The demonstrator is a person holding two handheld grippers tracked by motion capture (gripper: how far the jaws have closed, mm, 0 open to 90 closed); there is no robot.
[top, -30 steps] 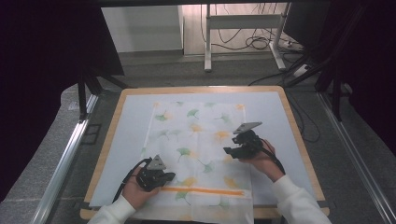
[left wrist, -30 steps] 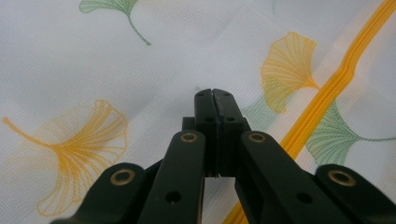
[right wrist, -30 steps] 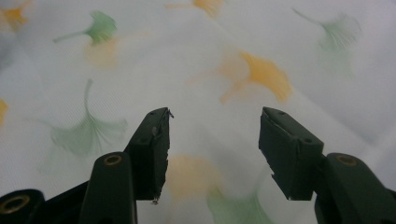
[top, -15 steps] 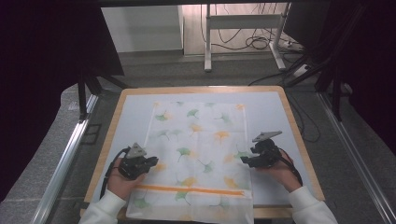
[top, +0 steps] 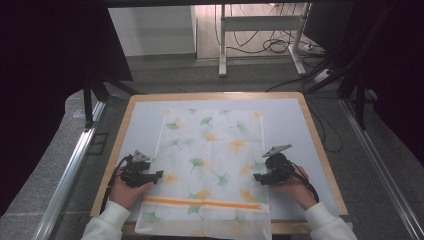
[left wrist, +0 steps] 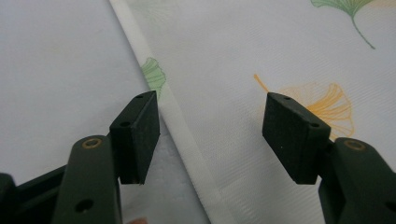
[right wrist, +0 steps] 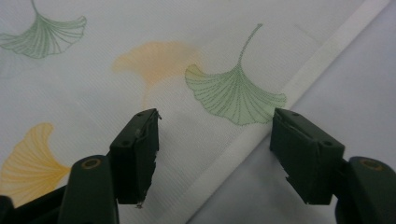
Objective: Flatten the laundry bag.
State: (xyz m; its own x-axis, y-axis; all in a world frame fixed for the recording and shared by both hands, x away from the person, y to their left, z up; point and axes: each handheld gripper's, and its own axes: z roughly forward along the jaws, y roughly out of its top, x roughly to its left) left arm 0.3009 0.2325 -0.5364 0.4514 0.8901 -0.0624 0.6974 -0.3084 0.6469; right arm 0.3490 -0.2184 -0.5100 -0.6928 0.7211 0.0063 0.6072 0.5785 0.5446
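A white cloth (top: 210, 150) printed with green and orange ginkgo leaves lies spread flat on the table, an orange stripe (top: 200, 203) near its front end, which hangs over the table's front edge. My left gripper (top: 156, 174) sits at the cloth's left hem; its jaws have just been opening and straddle the hem (left wrist: 187, 126) without touching it. In the left gripper view the left gripper (left wrist: 210, 135) is open. My right gripper (top: 257, 177) is at the right hem (right wrist: 261, 126); its jaws have just opened further, and the right gripper (right wrist: 217, 149) hovers over a green leaf (right wrist: 233, 95), holding nothing.
The table (top: 320, 150) has a wooden rim and a pale blue mat (top: 140, 125) under the cloth. Metal rails (top: 70, 170) run along both sides. Behind the table are a white stand's legs (top: 222, 45) and cables (top: 270, 45) on the floor.
Both hands moved outward from the cloth's middle, the left to the left hem, the right to the right hem and nearer. The left jaws opened, and the cloth lies wider and flatter.
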